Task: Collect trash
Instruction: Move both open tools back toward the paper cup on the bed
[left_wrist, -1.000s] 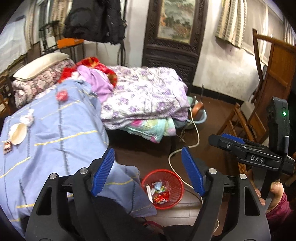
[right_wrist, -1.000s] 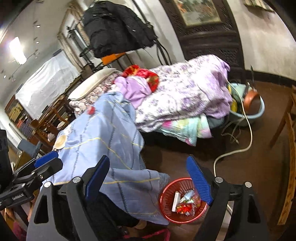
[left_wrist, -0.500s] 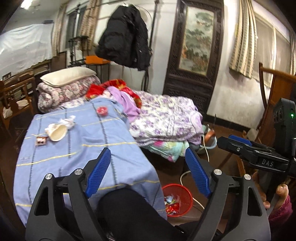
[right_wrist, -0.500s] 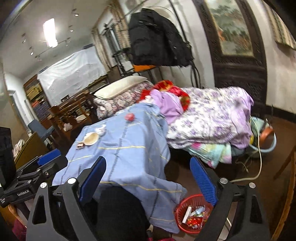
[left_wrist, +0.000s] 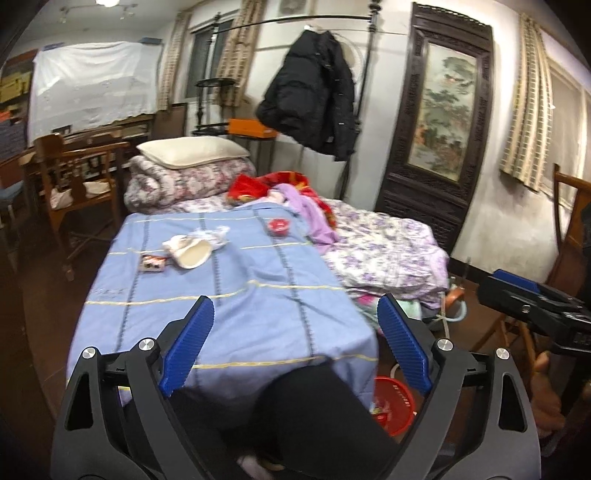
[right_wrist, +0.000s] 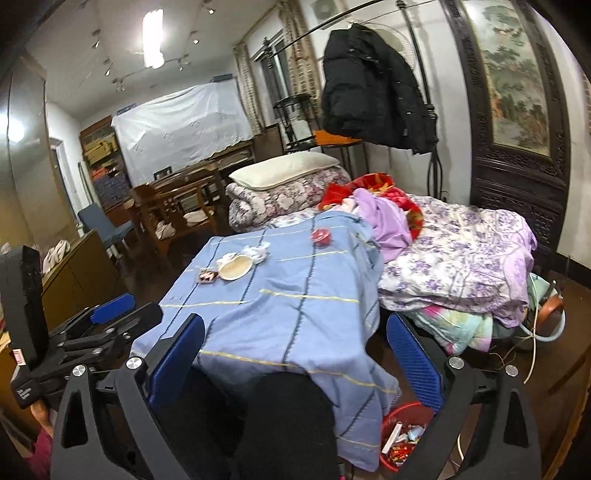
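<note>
On the blue cloth-covered table (left_wrist: 207, 280) lie a cream paper bowl (left_wrist: 192, 255) with crumpled white tissue (left_wrist: 210, 235), a small dark wrapper (left_wrist: 152, 263) and a red round item (left_wrist: 278, 226). They also show in the right wrist view: bowl (right_wrist: 235, 268), wrapper (right_wrist: 207, 276), red item (right_wrist: 321, 236). A red trash basket (left_wrist: 392, 406) holding wrappers sits on the floor at the table's near right corner, also in the right wrist view (right_wrist: 402, 432). My left gripper (left_wrist: 295, 332) is open and empty above the table's near edge. My right gripper (right_wrist: 295, 343) is open and empty.
A bed with purple floral bedding (left_wrist: 384, 251) lies right of the table. Rolled quilt and pillow (left_wrist: 192, 166) sit behind it. A wooden chair (left_wrist: 74, 184) stands at left. A black coat (left_wrist: 314, 96) hangs on a rack. A basin and white cable (right_wrist: 543, 325) lie on the floor.
Both grippers have lifted and tilted up from the red basket toward the tabletop. The basket has slid to the lower edge of both views. Both stay open.
</note>
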